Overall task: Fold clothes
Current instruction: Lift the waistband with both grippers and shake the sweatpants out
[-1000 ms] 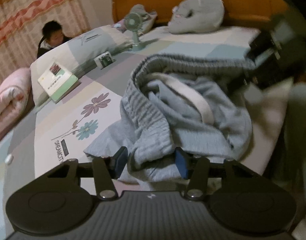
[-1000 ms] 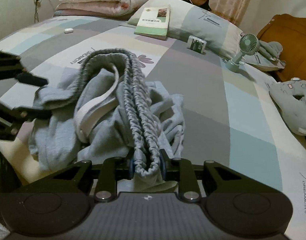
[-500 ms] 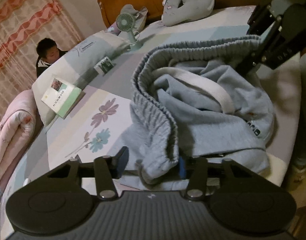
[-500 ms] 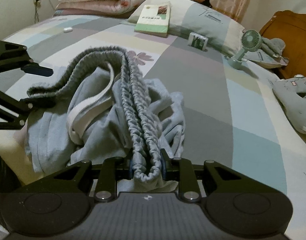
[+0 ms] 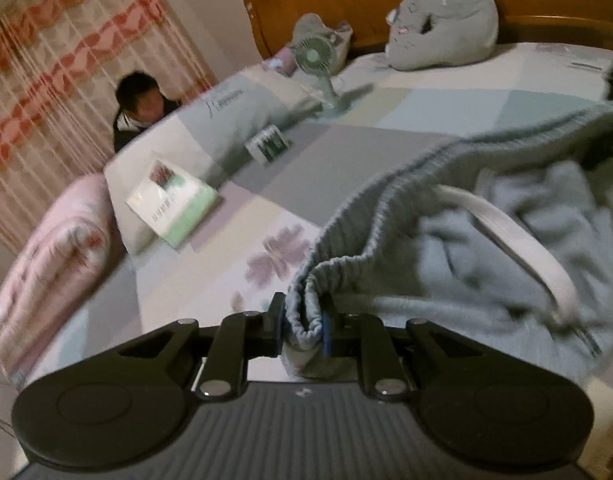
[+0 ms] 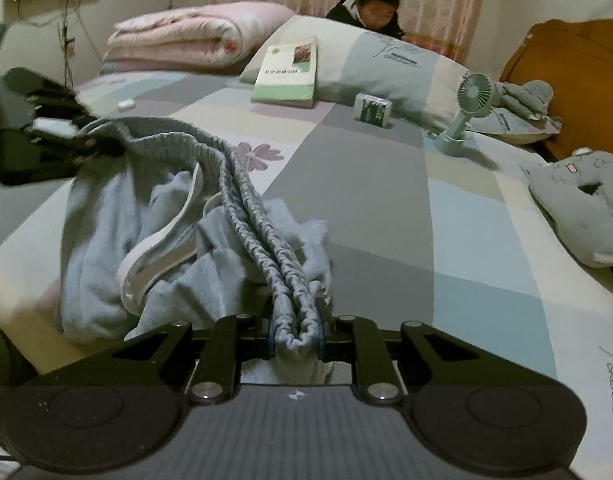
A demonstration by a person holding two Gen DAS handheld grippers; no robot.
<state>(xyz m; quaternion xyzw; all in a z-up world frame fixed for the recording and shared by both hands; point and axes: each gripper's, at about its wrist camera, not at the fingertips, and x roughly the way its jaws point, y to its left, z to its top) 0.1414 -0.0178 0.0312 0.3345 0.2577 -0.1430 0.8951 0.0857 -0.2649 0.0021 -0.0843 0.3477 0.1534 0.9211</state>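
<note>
Left wrist view: left gripper (image 5: 302, 330) jaws closing on the trousers' (image 5: 486, 248) waistband. Right gripper (image 6: 295, 338) jaws closing on it too. Folding is barely begun; the trousers lie bunched near the bed (image 6: 386, 200) edge.

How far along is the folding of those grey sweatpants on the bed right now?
Early. Done: both ends of the elastic waistband are gripped. In hand: the left gripper and right gripper have it between their jaws, which are closing, stretching it between them. Left: the grey sweatpants hang bunched on the bed, the white drawstring loose, no fold visible.
</note>
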